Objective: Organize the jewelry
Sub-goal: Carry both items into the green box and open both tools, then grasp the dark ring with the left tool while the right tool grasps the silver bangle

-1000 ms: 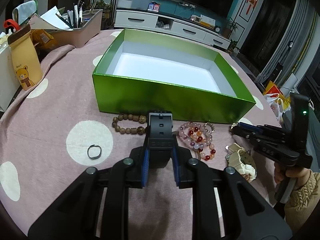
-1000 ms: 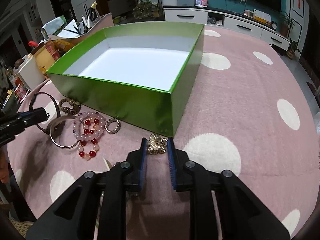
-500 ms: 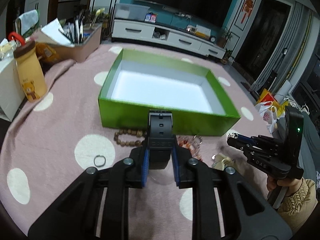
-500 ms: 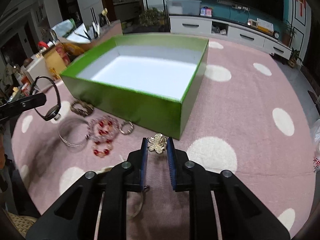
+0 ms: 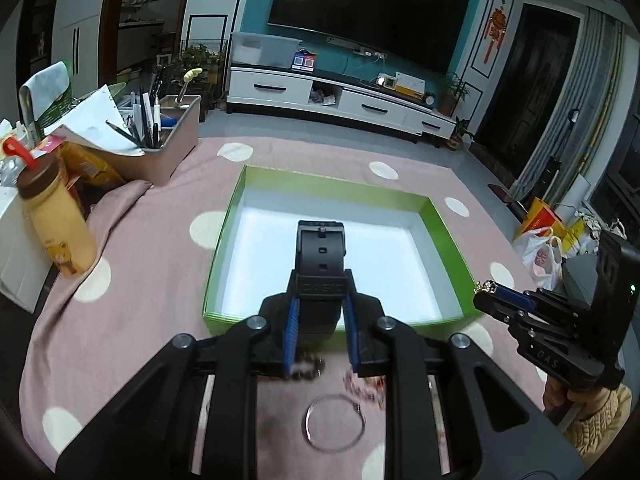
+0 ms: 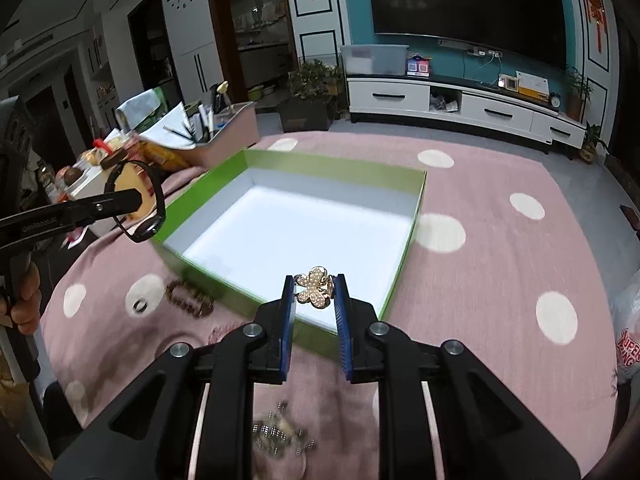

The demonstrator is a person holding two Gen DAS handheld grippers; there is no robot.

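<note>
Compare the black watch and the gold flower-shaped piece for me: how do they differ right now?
The black rubber-strap watch is large, dark and matte; the gold flower-shaped jewelled piece is small, bright and sparkly. The watch sits in the left claw, the flower in the right claw. Both are clamped and raised by the open green box.
</note>
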